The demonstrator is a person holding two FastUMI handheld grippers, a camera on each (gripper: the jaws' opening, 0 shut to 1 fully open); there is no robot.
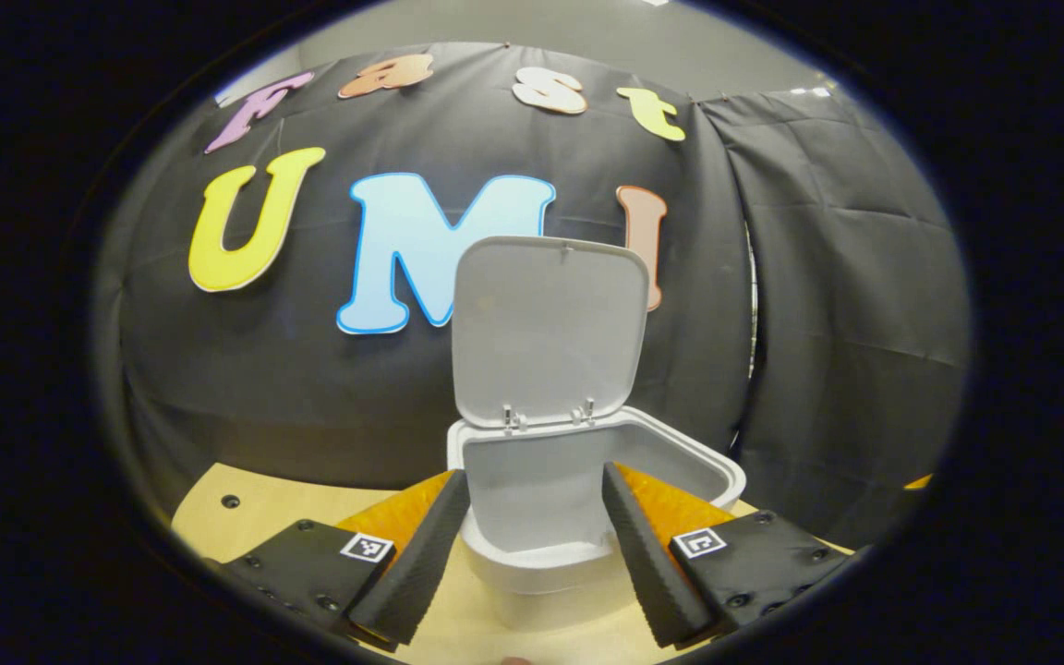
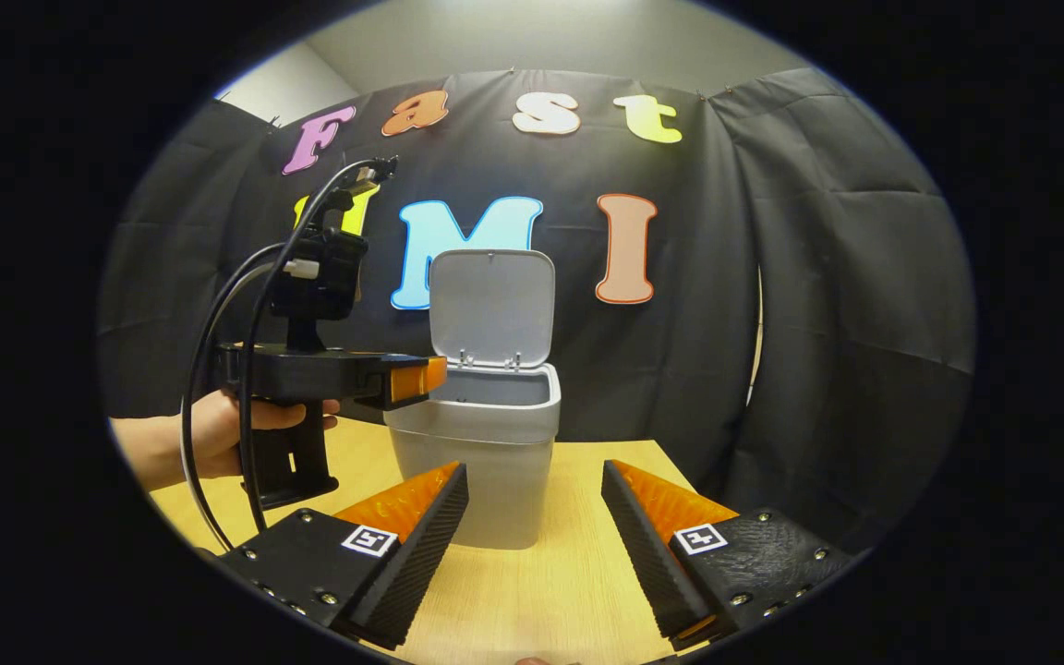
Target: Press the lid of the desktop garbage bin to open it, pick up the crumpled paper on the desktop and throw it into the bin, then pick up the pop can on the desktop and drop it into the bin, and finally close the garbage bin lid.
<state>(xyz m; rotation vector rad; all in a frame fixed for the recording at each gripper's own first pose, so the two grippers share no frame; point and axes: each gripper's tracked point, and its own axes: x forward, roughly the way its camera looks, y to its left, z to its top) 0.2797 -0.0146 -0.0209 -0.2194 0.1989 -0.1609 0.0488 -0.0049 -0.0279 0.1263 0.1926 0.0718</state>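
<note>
Standing open-lidded, bin [image 1: 532,545] just beyond spread left tongs [image 1: 537,540].

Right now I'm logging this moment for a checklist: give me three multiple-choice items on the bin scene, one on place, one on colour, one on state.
1. Where does the small grey plastic garbage bin stand?
A on the pale wooden table
B on the floor
C on a shelf

2. What colour is the bin's hinged lid?
A red
B light grey
C green

3. How is the lid?
A shut
B taken off
C raised upright

Key: 1 A, the bin's base rests on the tabletop; 2 B, it matches the bin's body; 3 C, it stands up on its hinges above the open rim, with the left gripper held beside the rim.
</note>
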